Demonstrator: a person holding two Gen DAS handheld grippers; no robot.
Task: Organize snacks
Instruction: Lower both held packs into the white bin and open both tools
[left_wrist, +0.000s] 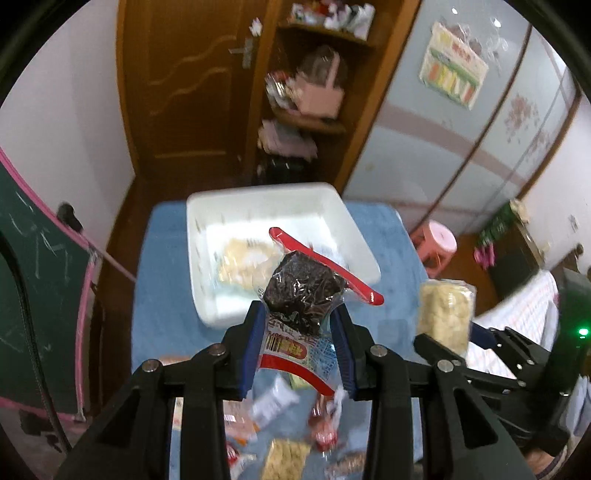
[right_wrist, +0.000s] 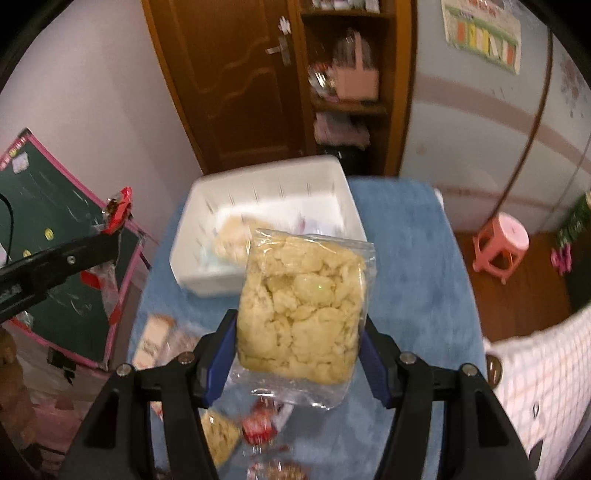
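My left gripper (left_wrist: 299, 325) is shut on a dark snack packet with a red edge (left_wrist: 303, 291) and holds it above the blue table (left_wrist: 162, 295), just in front of the white bin (left_wrist: 266, 206). My right gripper (right_wrist: 299, 332) is shut on a clear bag of pale yellow snacks (right_wrist: 303, 306), also above the table, in front of the same white bin (right_wrist: 266, 192). That yellow bag shows at the right of the left wrist view (left_wrist: 445, 314). One pale yellow bag (left_wrist: 243, 264) lies inside the bin.
Several loose snack packets (left_wrist: 280, 435) lie on the near part of the blue table (right_wrist: 413, 280). A green chalkboard (right_wrist: 55, 266) stands to the left, a pink stool (right_wrist: 502, 247) to the right, a wooden door and shelves behind.
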